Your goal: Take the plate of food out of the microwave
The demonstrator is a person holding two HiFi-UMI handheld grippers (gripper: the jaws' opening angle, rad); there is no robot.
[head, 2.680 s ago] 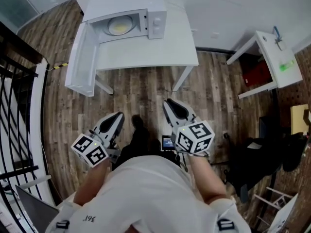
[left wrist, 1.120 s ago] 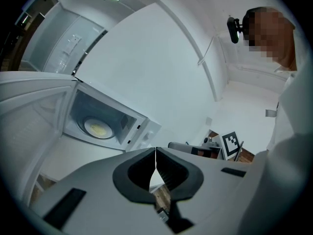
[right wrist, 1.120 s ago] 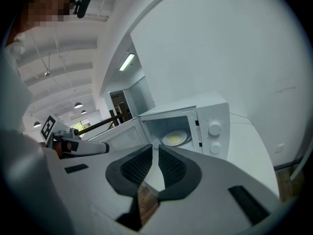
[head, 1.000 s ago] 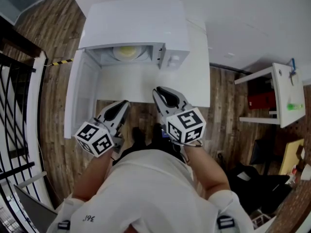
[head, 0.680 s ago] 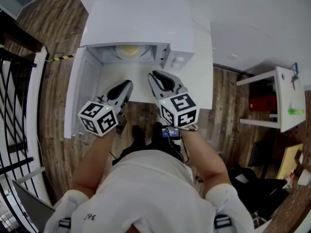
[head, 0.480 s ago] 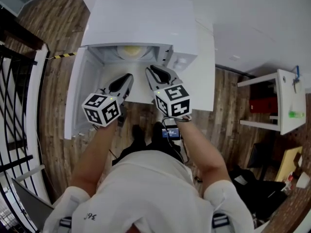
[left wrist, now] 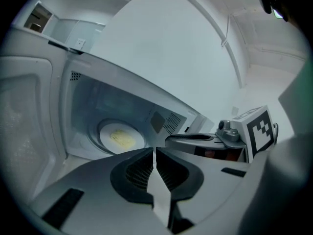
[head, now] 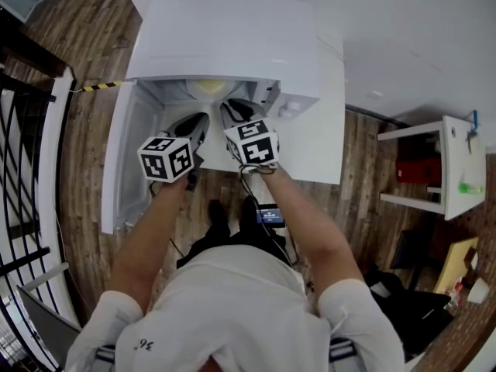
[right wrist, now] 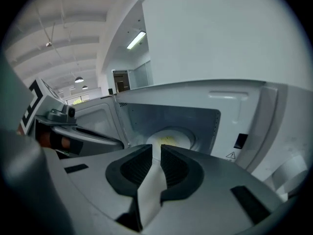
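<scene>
One round plate (head: 208,87) of yellow food lies flat inside the one open microwave (head: 225,37); being round, it has no long side. Two tools, the left gripper (left wrist: 154,153) and the right gripper (right wrist: 157,151), hover at the opening, jaws slightly apart, empty.

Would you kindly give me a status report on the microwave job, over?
Left claw and right claw both empty, slightly apart, at the microwave mouth. Plate of food inside, untouched. Door open, path clear.

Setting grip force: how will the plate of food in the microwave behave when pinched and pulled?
Plate looks flat and rigid, probably smooth, so a rim pinch may slip. Gripped at one edge it likely tips. Food lies loose on top; could slide.
</scene>
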